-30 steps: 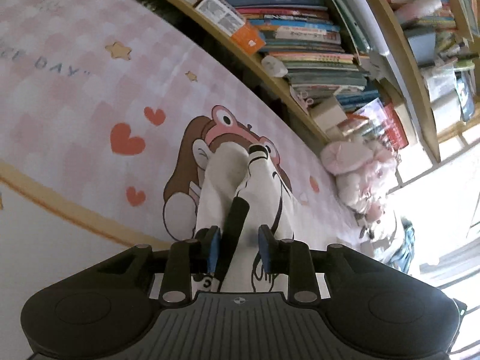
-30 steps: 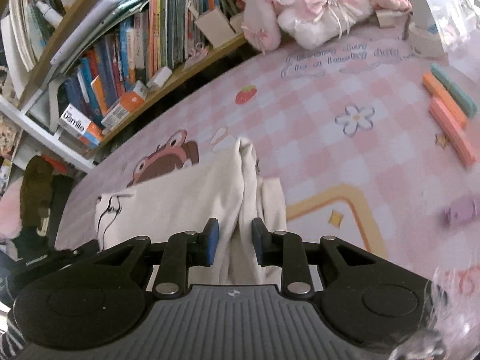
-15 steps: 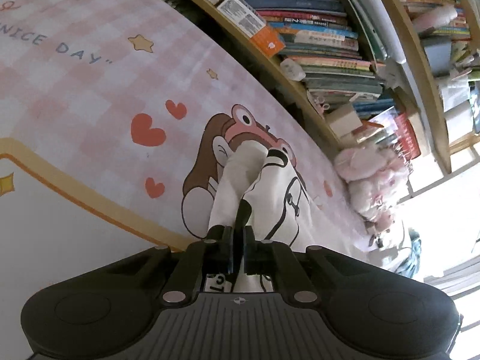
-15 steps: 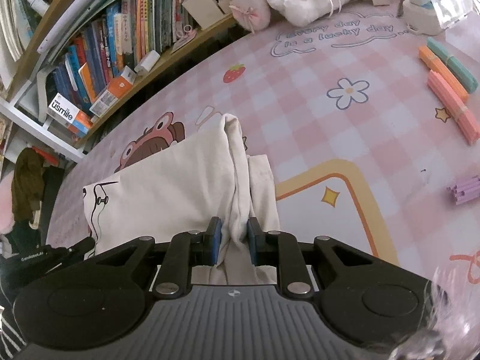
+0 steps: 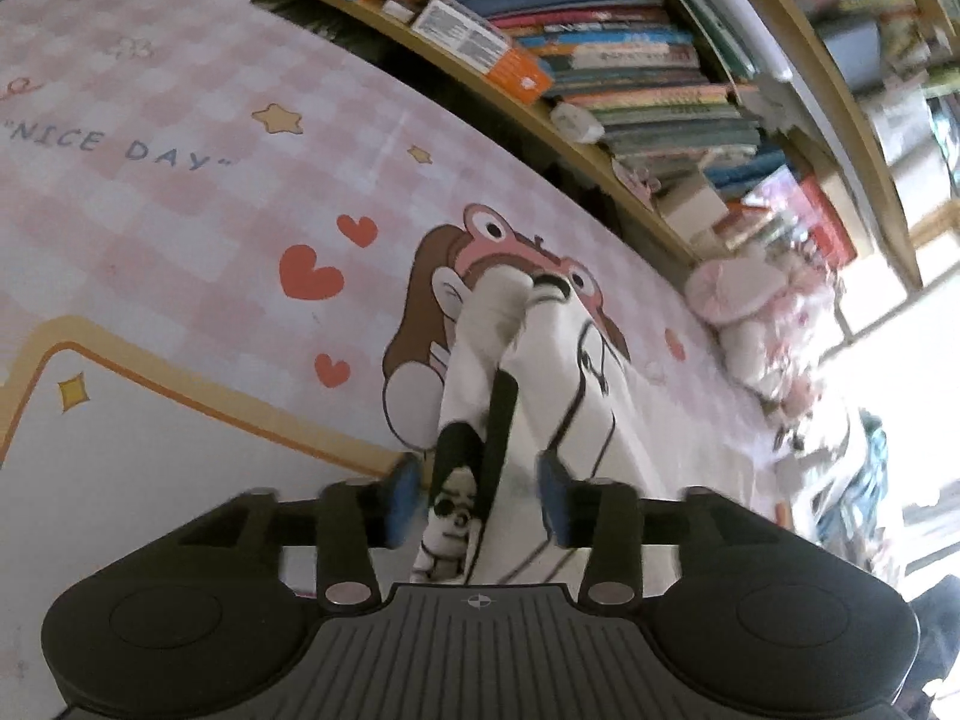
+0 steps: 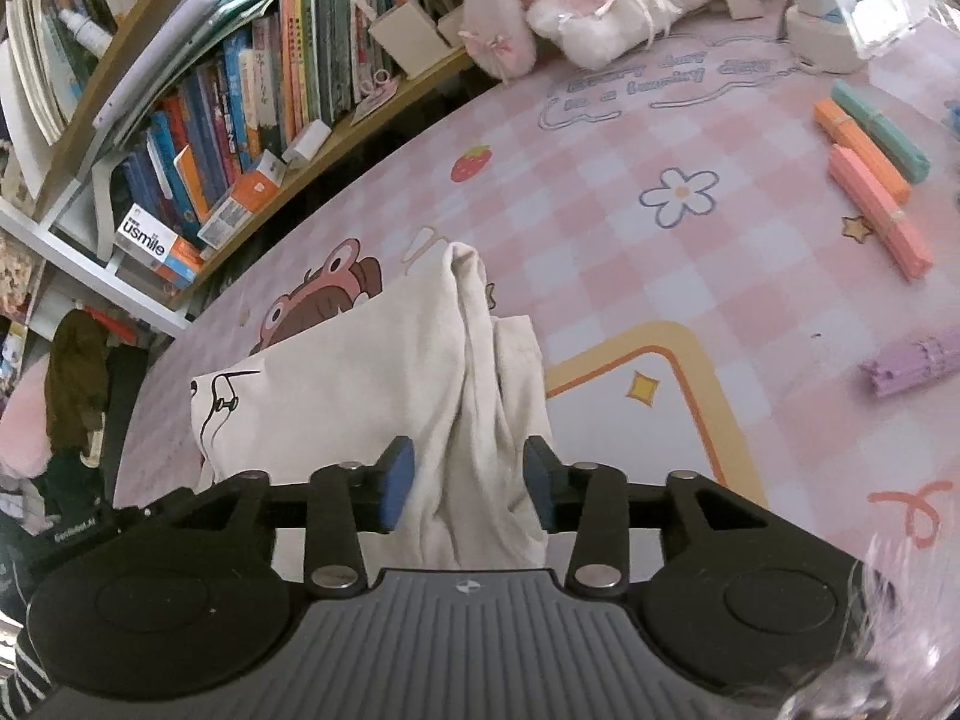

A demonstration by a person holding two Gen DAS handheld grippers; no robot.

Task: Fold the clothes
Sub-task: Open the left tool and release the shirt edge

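Fingers [image 5: 403,489] opening; only right view shows sticks [image 6: 873,204] beside garment [image 6: 360,396].

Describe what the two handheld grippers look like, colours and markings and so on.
Both match. The left gripper and right gripper have black bodies with a ribbed grey centre panel bearing a small round crosshair mark, round black side housings, silver pivot screws on the finger arms, and blue pads. A striped sleeve shows at the right view's corner.
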